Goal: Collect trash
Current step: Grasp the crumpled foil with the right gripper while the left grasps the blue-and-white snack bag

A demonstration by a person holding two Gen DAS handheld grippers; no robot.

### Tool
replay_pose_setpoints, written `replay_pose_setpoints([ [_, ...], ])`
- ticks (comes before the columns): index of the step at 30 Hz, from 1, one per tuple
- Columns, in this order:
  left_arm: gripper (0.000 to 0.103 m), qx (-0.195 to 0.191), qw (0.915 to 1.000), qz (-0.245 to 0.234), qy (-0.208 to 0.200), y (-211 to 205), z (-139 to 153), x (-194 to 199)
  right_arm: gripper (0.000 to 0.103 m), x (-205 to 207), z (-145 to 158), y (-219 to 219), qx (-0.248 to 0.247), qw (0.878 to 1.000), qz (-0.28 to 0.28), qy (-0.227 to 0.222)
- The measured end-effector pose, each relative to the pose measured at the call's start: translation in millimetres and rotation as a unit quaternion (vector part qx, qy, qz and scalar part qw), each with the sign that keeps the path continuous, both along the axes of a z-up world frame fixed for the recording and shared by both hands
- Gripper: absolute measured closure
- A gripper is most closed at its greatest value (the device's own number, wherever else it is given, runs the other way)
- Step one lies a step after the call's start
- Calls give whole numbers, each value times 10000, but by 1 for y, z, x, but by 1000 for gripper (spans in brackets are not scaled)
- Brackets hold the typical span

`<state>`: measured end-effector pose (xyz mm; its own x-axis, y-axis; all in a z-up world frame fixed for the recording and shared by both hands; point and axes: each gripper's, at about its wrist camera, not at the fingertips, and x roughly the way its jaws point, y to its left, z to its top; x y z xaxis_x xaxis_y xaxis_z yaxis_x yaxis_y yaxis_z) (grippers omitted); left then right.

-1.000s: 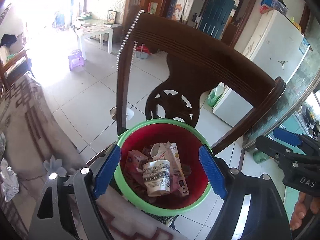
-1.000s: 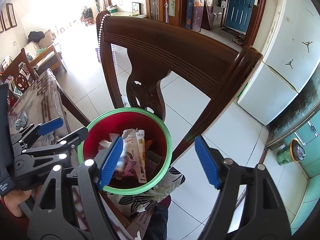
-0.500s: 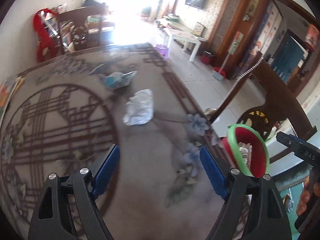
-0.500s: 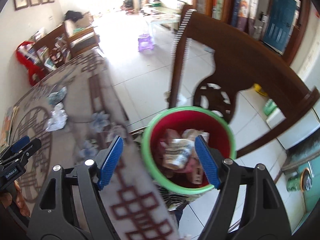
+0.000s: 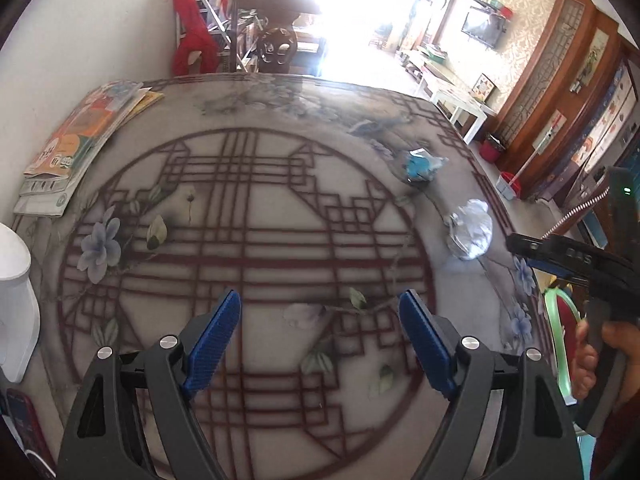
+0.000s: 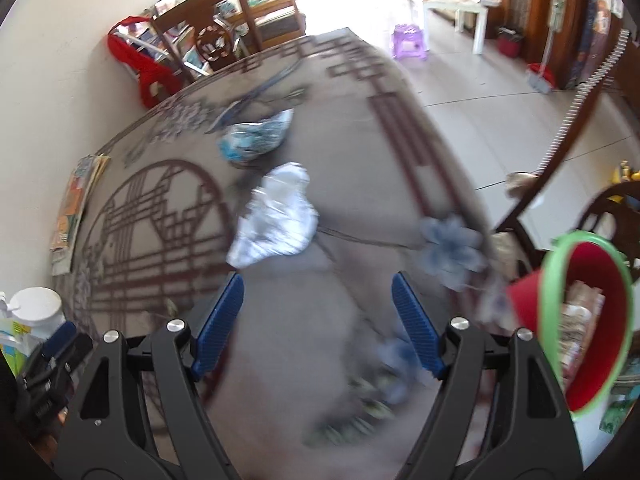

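A crumpled silver wrapper [image 5: 470, 234] and a crumpled blue wrapper [image 5: 420, 164] lie on the right side of the patterned tablecloth [image 5: 280, 220]. My left gripper [image 5: 320, 332] hangs open over the middle of the cloth, well short of both and with nothing between its jaws. My right gripper [image 6: 318, 320] has its jaws opening over bare cloth; the silver wrapper [image 6: 276, 216] lies just beyond its left finger, the blue wrapper [image 6: 256, 140] farther back. Off the table's right edge stands the red bin with a green rim [image 6: 548, 280], trash inside.
Books [image 5: 80, 148] lie stacked at the table's far left by the wall. A white jar [image 6: 36, 308] stands at the near left corner. A dark wooden chair [image 6: 560, 140] stands by the bin. The right gripper [image 5: 560, 256], held by a hand, shows at the left view's right edge.
Both grippers have swung from above the bin to over the table. The bin has slid to the right edge of both views, and the wrappers have come into view.
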<state>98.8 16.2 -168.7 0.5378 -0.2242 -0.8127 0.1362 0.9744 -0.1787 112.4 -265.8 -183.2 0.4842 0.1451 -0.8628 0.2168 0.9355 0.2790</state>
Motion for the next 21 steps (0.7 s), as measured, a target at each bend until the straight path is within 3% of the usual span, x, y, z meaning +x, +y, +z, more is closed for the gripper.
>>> replay_pose_setpoints([
  [5,25,-70,9999,-97,-119,-8,-3,36,29,53,-28,20,78,9995,203,239],
  [6,25,-59,9997,-172,-141,-13,-3,45,31,61,-35,23,20,9992,262,304],
  [8,25,-44,9987,-422,-272,-31,-2,67,51,68,-44,22,25,9988,310,379],
  [10,25,-31,9969,-694,-380,-53,-3,88,57,64,-43,13,210,9993,235,224],
  [14,25,-43,9916,-1223,-425,-102,-15,131,58,38,-32,-9,196,9998,-56,9],
  [21,26,157,9828,-1816,-303,-179,-52,182,57,-7,-26,-43,175,9987,-470,121],
])
